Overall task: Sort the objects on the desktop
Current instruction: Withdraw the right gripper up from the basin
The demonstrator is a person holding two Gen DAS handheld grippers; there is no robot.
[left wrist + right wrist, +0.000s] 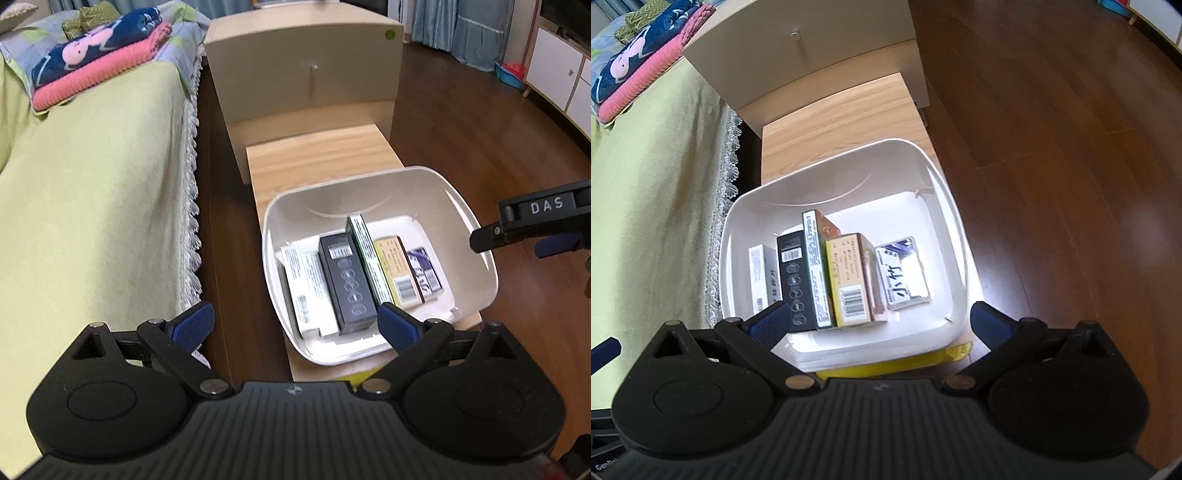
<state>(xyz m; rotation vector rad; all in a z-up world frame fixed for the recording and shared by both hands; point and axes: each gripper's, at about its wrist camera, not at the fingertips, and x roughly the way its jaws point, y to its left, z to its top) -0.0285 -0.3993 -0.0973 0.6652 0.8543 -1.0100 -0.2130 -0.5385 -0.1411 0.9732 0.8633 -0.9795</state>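
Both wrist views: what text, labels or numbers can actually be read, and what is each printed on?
"DAS": on the right gripper.
"GenRo…", cut off by the frame edge: on the gripper body.
Boxes in the bin: barcodes and print on the black box and yellow box, too blurred to read.
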